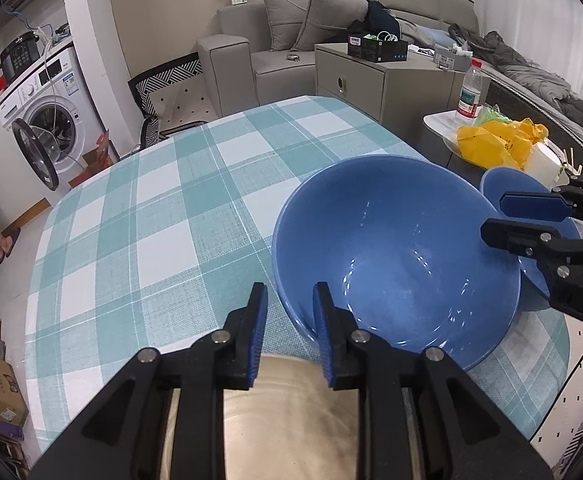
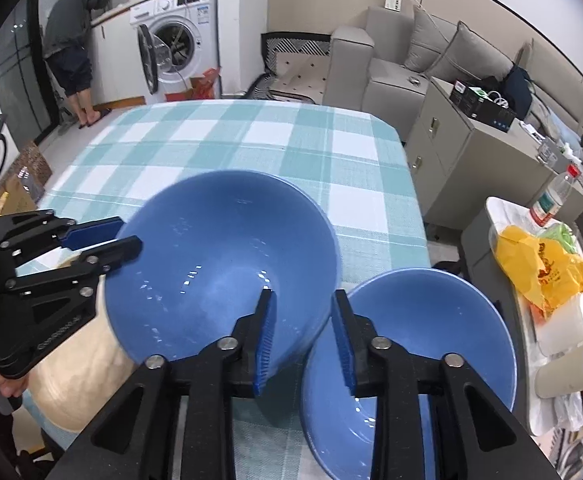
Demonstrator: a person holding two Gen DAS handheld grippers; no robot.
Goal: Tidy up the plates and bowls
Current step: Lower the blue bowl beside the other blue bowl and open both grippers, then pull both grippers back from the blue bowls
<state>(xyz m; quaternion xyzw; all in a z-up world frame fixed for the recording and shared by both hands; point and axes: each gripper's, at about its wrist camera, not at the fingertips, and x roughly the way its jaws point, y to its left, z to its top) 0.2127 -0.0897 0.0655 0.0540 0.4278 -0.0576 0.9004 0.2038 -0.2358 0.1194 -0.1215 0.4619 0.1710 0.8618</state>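
Left wrist view is showing the left gripper (image 1: 290,312) standing partly open, its two blue pads straddling the near rim of the large blue bowl (image 1: 395,256) without pinching it; one pad is sitting outside the wall, the other inside. The bowl is tilting on the checked tablecloth (image 1: 163,208), probably because both tools are working its rim. Opposite, the right gripper (image 2: 302,330) is spreading similarly, one finger inside the large bowl and the other over the smaller blue bowl (image 2: 423,332), which is sitting just beside, rims touching or nearly so. Neither gripper is holding anything firmly, as far as I can judge. The bowls are lying near the table's front edge, likely readying for nesting. A yellow bag (image 2: 543,264) is resting on the side table.
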